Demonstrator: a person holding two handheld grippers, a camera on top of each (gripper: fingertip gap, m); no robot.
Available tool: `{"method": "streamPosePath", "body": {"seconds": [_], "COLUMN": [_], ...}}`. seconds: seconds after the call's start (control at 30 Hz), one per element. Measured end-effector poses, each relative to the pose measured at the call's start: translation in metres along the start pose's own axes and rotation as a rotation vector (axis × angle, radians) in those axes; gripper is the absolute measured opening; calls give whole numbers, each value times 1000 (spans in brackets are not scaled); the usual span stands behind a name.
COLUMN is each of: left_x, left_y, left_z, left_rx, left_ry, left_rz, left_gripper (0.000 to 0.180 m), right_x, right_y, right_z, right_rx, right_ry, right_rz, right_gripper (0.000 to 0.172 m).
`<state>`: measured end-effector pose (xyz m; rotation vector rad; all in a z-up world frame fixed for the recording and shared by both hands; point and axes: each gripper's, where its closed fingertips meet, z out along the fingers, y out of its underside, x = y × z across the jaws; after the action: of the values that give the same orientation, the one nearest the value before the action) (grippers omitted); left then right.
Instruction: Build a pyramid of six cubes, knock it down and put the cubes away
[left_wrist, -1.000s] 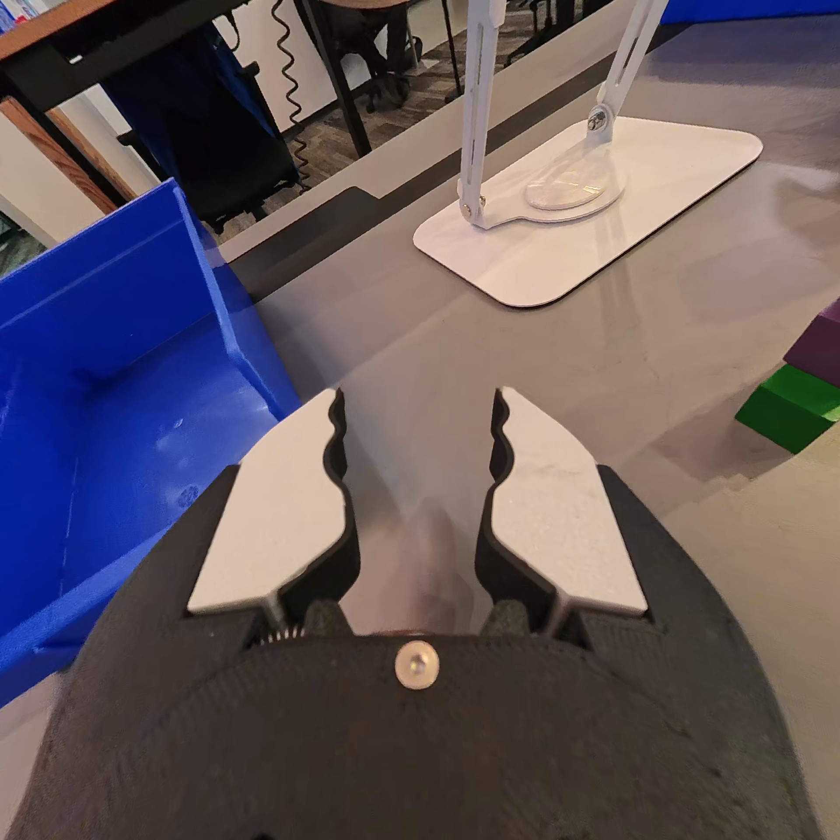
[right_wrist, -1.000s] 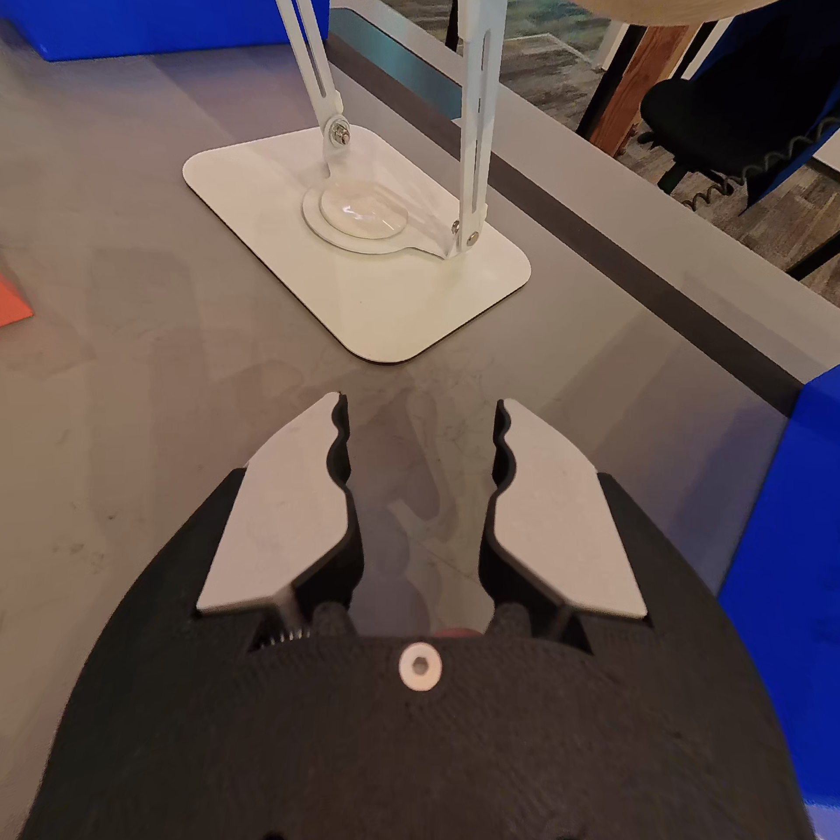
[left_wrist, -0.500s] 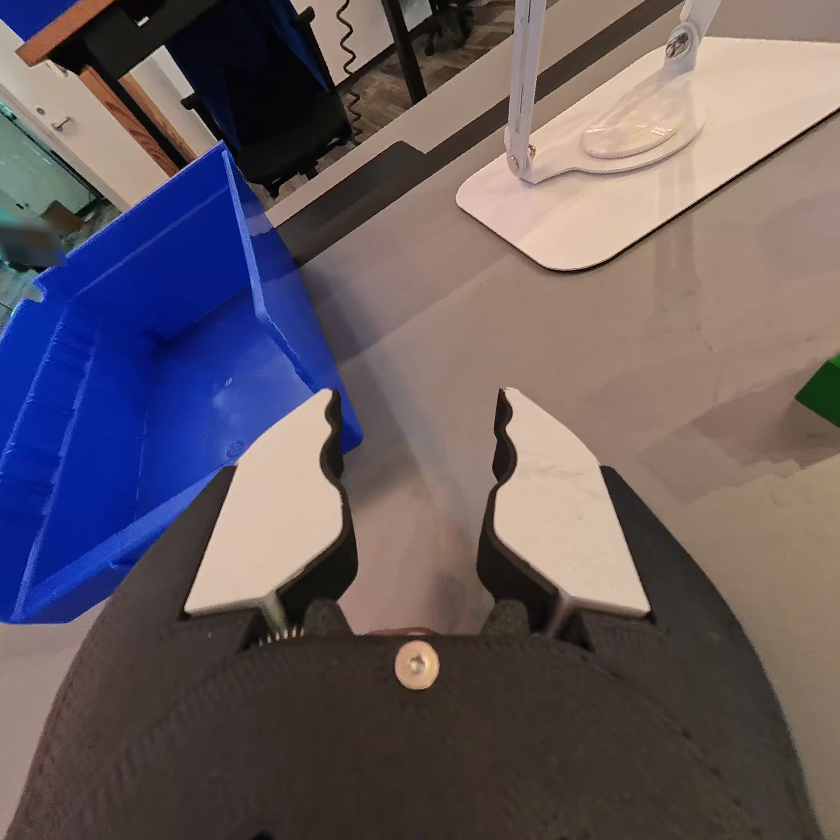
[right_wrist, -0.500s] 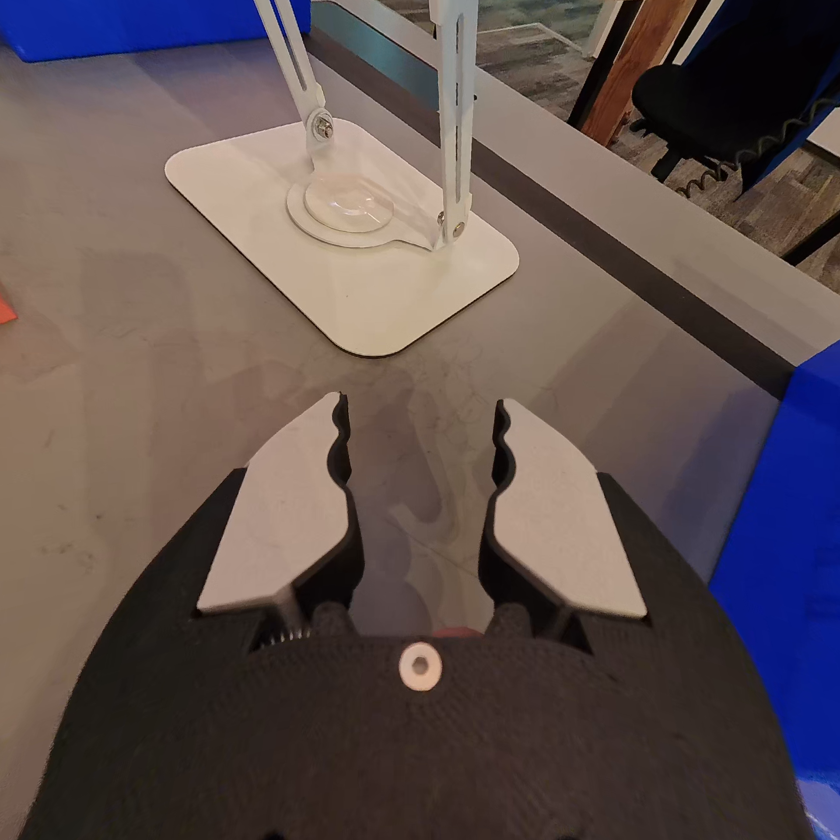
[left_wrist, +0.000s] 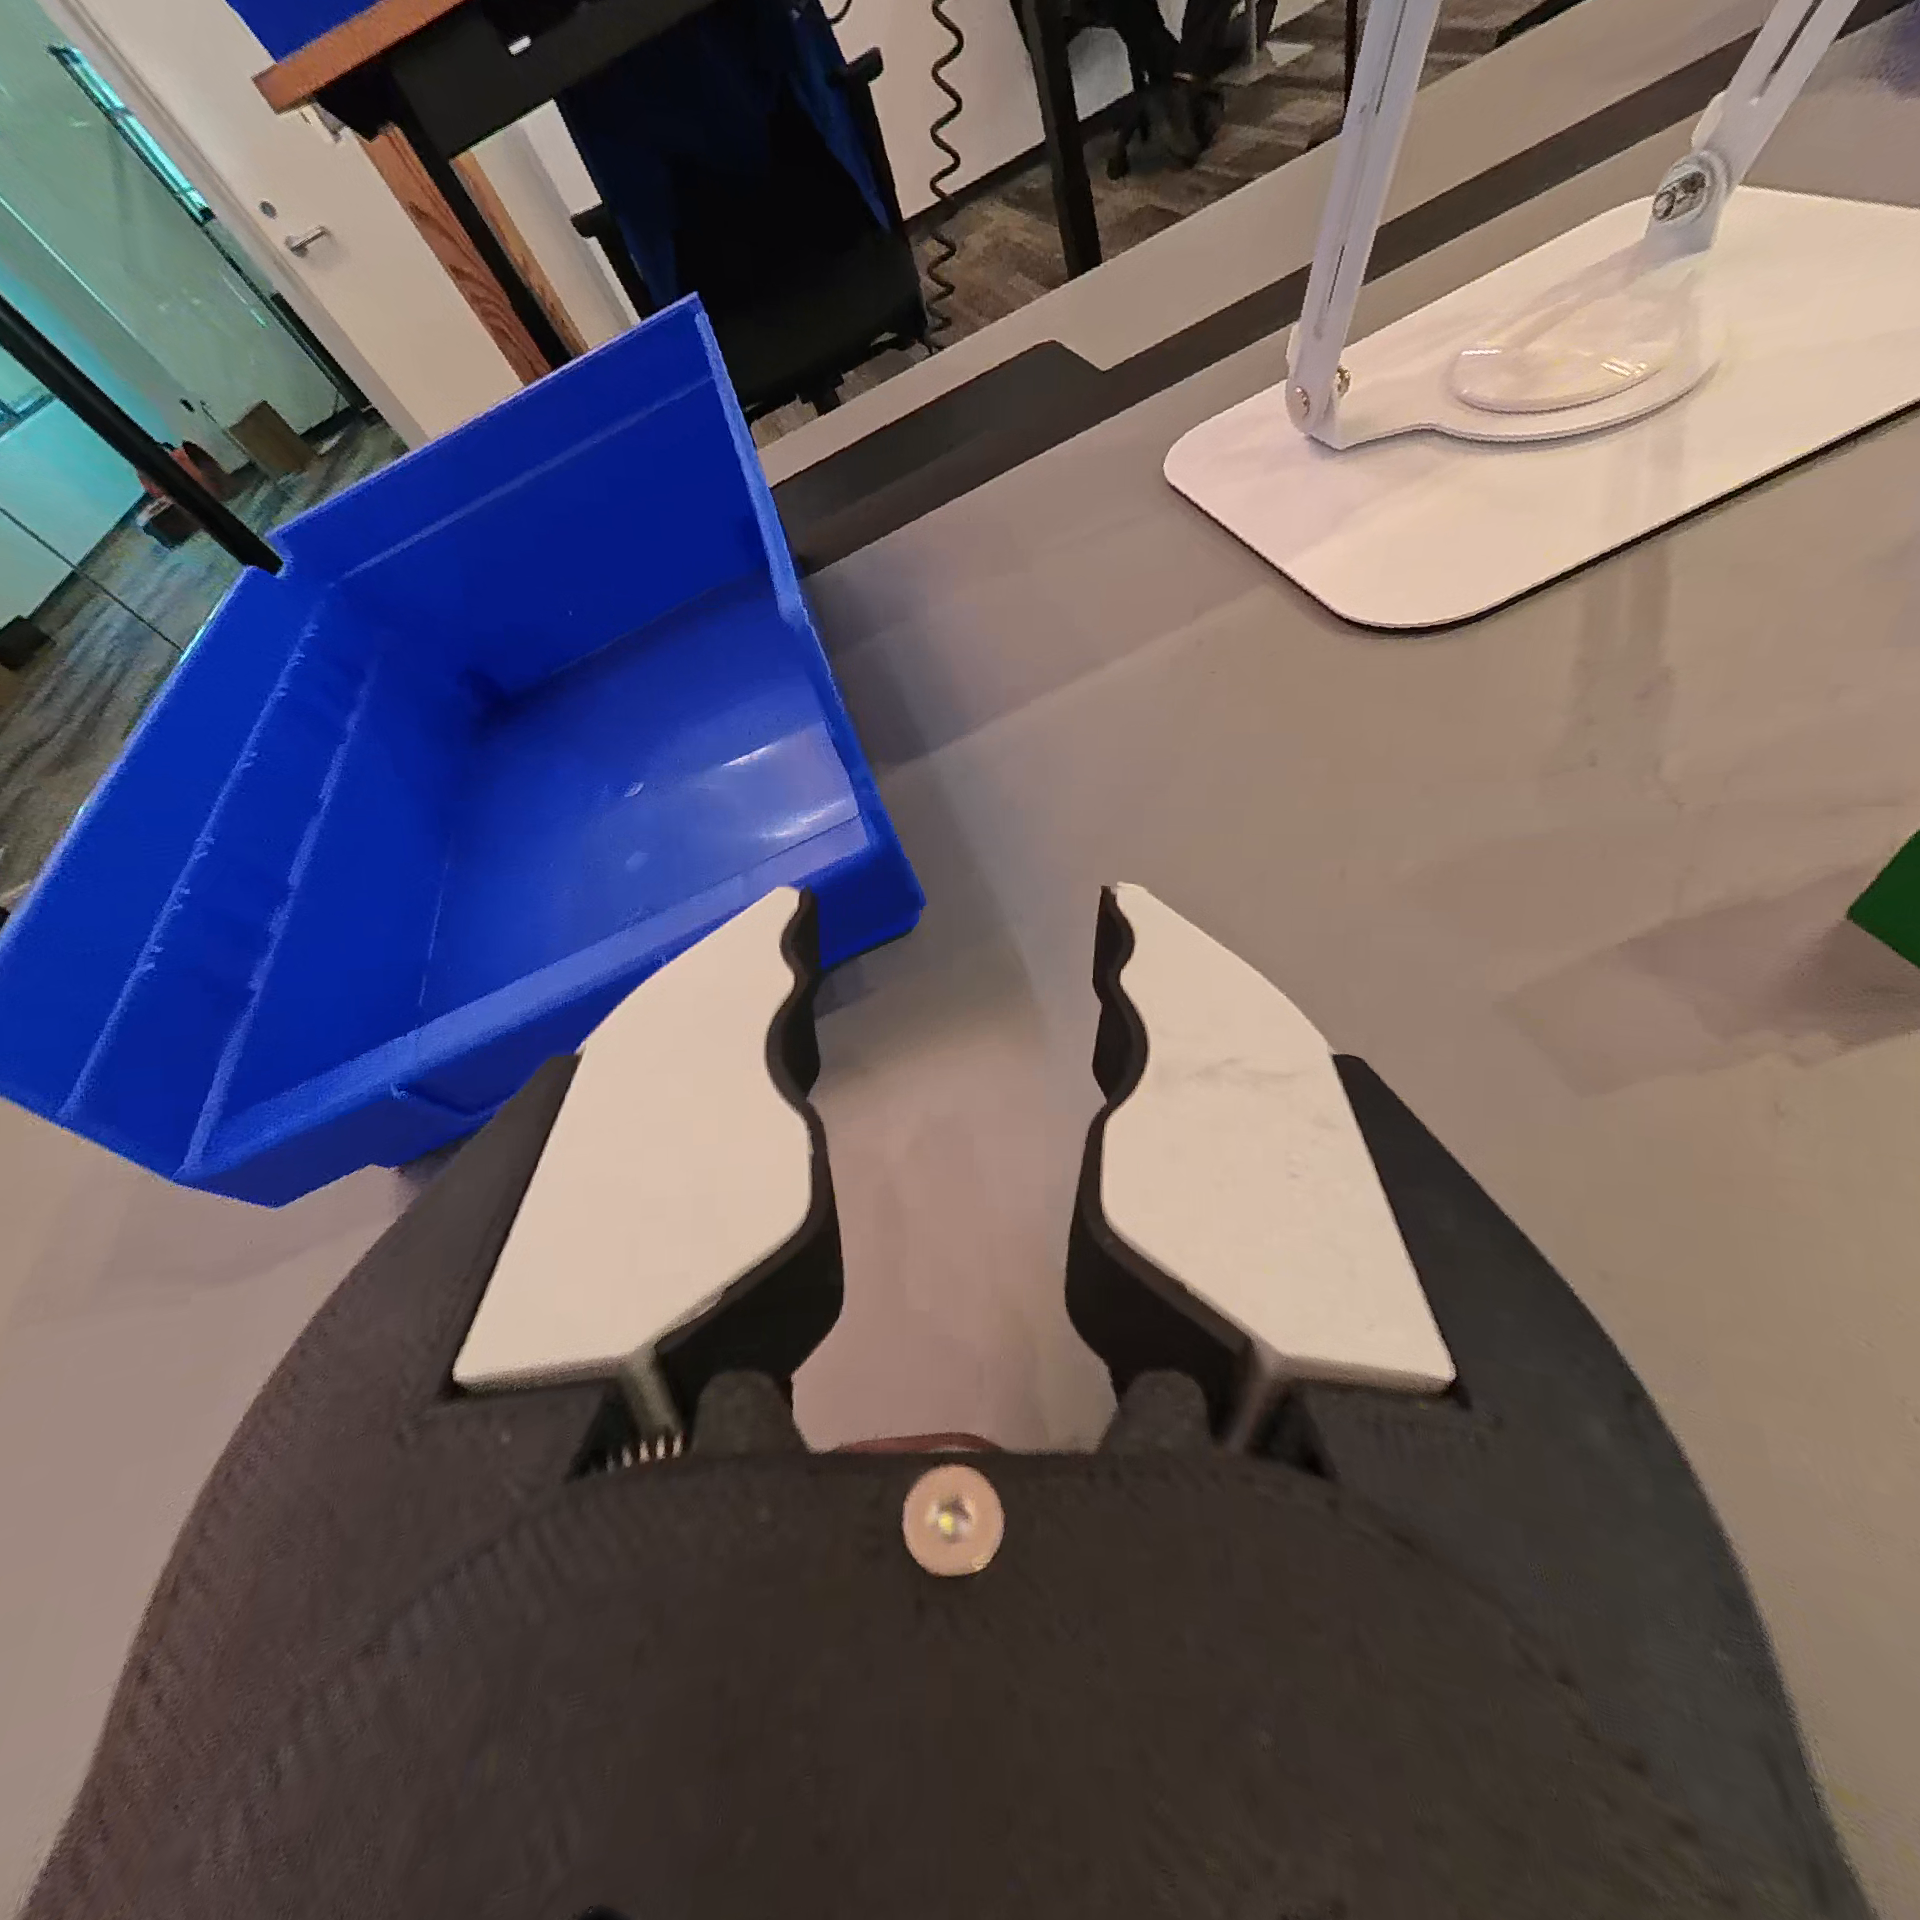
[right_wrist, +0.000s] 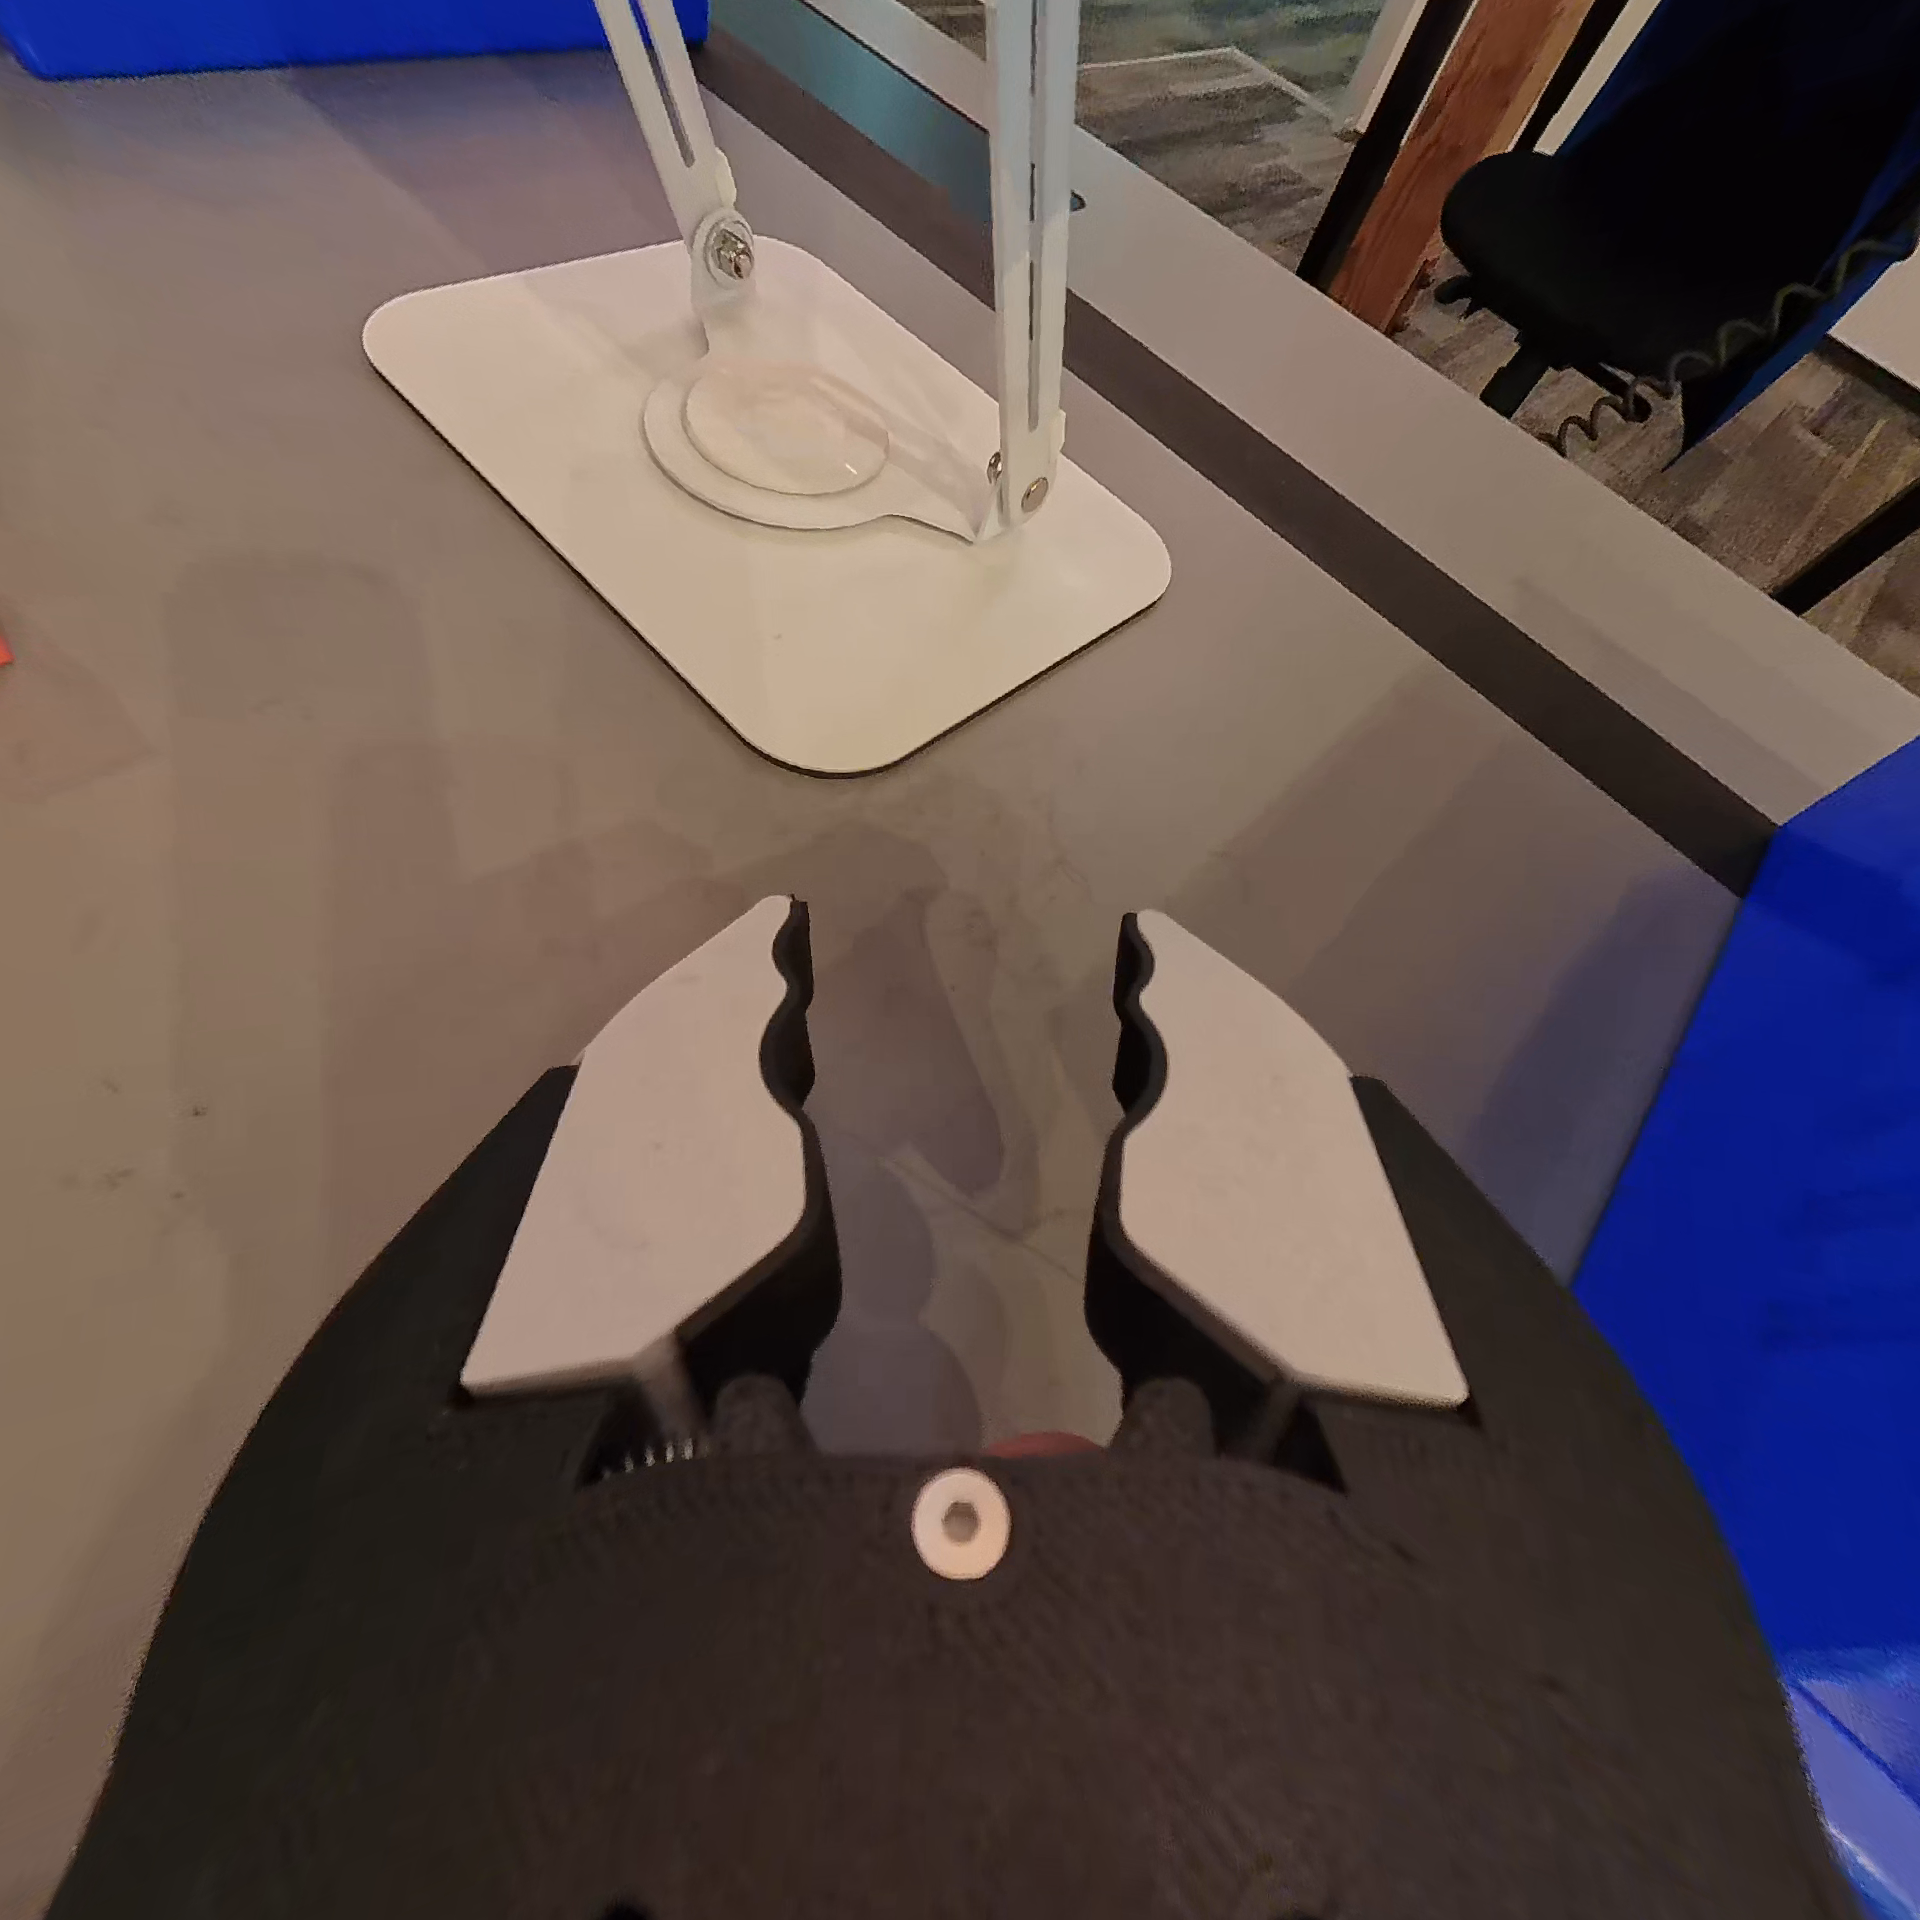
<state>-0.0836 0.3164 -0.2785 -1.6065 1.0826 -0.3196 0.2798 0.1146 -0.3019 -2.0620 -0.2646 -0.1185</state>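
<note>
My left gripper (left_wrist: 954, 914) is open with nothing between its pads, above the grey table (left_wrist: 1299, 831). A blue bin (left_wrist: 312, 831) stands just left of it, and no cube shows on the part of its floor that I see. A green cube (left_wrist: 1889, 909) shows only as a corner at the right edge. My right gripper (right_wrist: 961, 920) is open with nothing between its pads, above the bare table (right_wrist: 312, 935). A second blue bin (right_wrist: 1787, 1195) stands at its right. A sliver of an orange cube (right_wrist: 3, 649) shows at the left edge.
A white stand with a flat base plate (left_wrist: 1621, 457) and two thin arms stands at the back of the table; it also shows in the right wrist view (right_wrist: 790, 582). Another blue bin (right_wrist: 312, 31) is at the far left back. Desks and chairs lie beyond the table edge. My hands' fingertips stand some 40 cm from each other. The green cube (left_wrist: 1889, 909) is about 15 cm from my left fingertips and 25 cm from my right.
My left gripper has drawn back and turned left, so the whole blue bin shows and the purple cube has left the view. Both grippers' jaws have narrowed a little. The right gripper has shifted slightly.
</note>
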Motion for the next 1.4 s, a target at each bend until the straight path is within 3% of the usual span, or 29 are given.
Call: {"method": "streamPosePath", "body": {"seconds": [0.67, 0.83, 0.97, 1.2, 1.4], "left_x": [0, -4, -8, -31, -54], "left_y": [1, 0, -1, 9, 33], "left_z": [1, -3, -10, -26, -45], "left_rx": [-5, 6, 30, -27, -125], "left_ry": [-2, -14, -23, -135, -279], "left_rz": [4, -12, -34, -76, -100], "left_gripper": [49, 35, 0, 0, 0], "right_x": [0, 2, 4, -1, 0], "right_y": [1, 1, 0, 0, -4], "right_z": [0, -1, -2, -6, -7], "right_rx": [-6, -7, -8, -17, -18], "right_ry": [5, 12, 19, -16, 9], "right_rz": [-7, -8, -14, -26, -47], "right_gripper": [60, 57, 51, 0, 0]}}
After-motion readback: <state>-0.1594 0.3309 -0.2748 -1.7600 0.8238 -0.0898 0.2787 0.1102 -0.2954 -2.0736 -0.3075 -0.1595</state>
